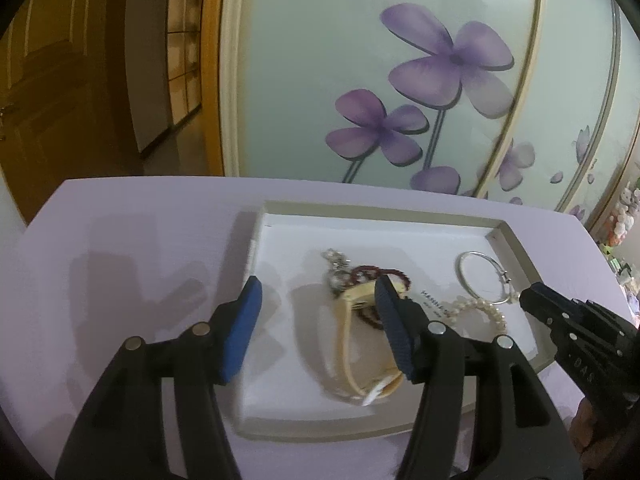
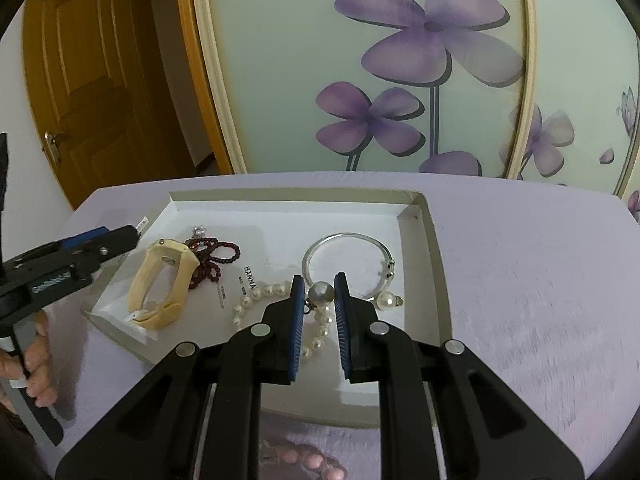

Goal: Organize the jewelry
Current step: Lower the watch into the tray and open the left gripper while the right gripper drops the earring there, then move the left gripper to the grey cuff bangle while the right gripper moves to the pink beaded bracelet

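A white-lined grey tray (image 2: 434,240) on a lilac desk (image 2: 520,280) holds a cream watch band (image 2: 176,264), dark-red beads (image 2: 216,256), white pearls (image 2: 256,294) and a silver bangle (image 2: 344,238); behind the tray, purple flowers pattern a pale-green panel (image 2: 280,60). Fingers (image 2: 294,320) are blue-padded black.

Setting: a home, most likely a bedroom. Indicators: sliding wardrobe panels (image 2: 304,80) printed with purple flowers, a panelled wooden door (image 2: 92,76) with a lever handle, plush toys (image 1: 624,216) at the far right, and a lilac-covered surface (image 2: 520,280).
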The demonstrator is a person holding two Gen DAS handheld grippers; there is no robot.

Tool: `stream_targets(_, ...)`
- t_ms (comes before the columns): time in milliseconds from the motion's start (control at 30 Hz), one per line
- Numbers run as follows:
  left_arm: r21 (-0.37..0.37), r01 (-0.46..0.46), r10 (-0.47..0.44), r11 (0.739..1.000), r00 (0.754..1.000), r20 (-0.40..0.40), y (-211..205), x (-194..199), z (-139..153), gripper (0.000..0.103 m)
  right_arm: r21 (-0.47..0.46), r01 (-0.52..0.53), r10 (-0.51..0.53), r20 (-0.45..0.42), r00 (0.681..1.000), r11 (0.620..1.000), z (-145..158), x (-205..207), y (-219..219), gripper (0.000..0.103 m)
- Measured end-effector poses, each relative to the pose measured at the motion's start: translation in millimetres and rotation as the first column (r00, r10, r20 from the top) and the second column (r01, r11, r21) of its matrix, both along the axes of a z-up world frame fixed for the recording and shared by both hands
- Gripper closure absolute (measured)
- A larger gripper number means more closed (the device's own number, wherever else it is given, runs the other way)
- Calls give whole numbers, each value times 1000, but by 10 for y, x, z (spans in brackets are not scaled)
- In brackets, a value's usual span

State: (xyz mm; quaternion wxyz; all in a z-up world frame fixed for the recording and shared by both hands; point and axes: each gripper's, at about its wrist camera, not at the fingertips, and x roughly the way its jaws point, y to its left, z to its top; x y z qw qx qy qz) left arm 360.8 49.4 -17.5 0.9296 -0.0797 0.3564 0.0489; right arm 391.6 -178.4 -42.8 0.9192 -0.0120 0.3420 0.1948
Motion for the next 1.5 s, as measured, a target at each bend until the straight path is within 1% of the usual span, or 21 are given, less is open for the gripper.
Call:
stream_targets(267, 2, -7, 7, 1000, 1000, -1, 49, -28, -6, 44, -7, 0, 0, -1, 1000, 1000, -18, 24, 19, 87)
stream_targets(333, 1, -3, 3, 1000, 1000, -3, 43, -30, -12, 44, -8, -2, 2, 0, 1000, 1000, -14, 17, 20, 84)
stream_targets(367, 1, 0, 0, 1000, 1000, -4, 39, -38, -15, 44, -5, -7, 7, -2, 1000, 1000, -12, 22, 20, 68)
stream_targets(400, 2, 4, -4, 1000, 1000, -7, 31, -49, -18, 44, 0, -6, 6, 7, 1000, 1000, 0, 7, 11, 47)
stream_targets(433, 2, 7, -7, 1000, 1000, -9, 20, -57, -21, 44, 5, -5, 5, 25, 1000, 1000, 21, -23, 2, 42)
stream_targets(533, 3, 22, -22, 1000, 1000, -13, -19, -126, -19, 42, -4, -5, 5, 55, 998, 1000, 90, -112, -27, 42)
stream_targets(633, -4, 38, -38, 999, 999, -12, -42, -263, 4, 38, 16, 3, -4, 60, 998, 1000, 140, -209, -106, 42)
stream_targets(733, -14, 66, -66, 998, 998, -15, -81, -457, 17, 31, 28, 24, -26, 78, 997, 999, 203, -350, -230, 42)
stream_targets(800, -26, 94, -95, 995, 995, -22, -127, -616, 15, 24, 37, 41, -44, 90, 995, 998, 247, -472, -326, 41)
stream_targets(933, -42, 136, -138, 990, 989, -47, -238, -925, -42, 16, 56, 57, -61, 91, 994, 997, 284, -678, -471, 38)
stream_targets(1033, -64, 128, -133, 990, 988, -78, -325, -1162, -118, 14, 66, 64, -70, 84, 994, 996, 288, -821, -551, 37)
stream_targets(1167, -94, 85, -98, 992, 985, -141, -468, -1379, -257, 14, 83, 67, -73, 70, 995, 994, 263, -916, -587, 37)
stream_targets(1233, -76, 69, -81, 995, 983, -167, -600, -1456, -320, 14, 93, 68, -74, 62, 995, 993, 244, -937, -596, 37)
stream_targets(1333, -12, 63, -64, 998, 982, -177, -783, -1491, -379, 14, 112, 66, -72, 50, 996, 992, 218, -975, -627, 37)
stream_targets(1400, 12, 53, -50, 999, 979, -196, -864, -1464, -420, 14, 124, 70, -76, 45, 996, 990, 215, -997, -661, 37)
stream_targets(1500, 34, 26, -19, 999, 979, -201, -945, -1379, -458, 14, 148, 77, -84, 38, 996, 986, 223, -1024, -748, 37)
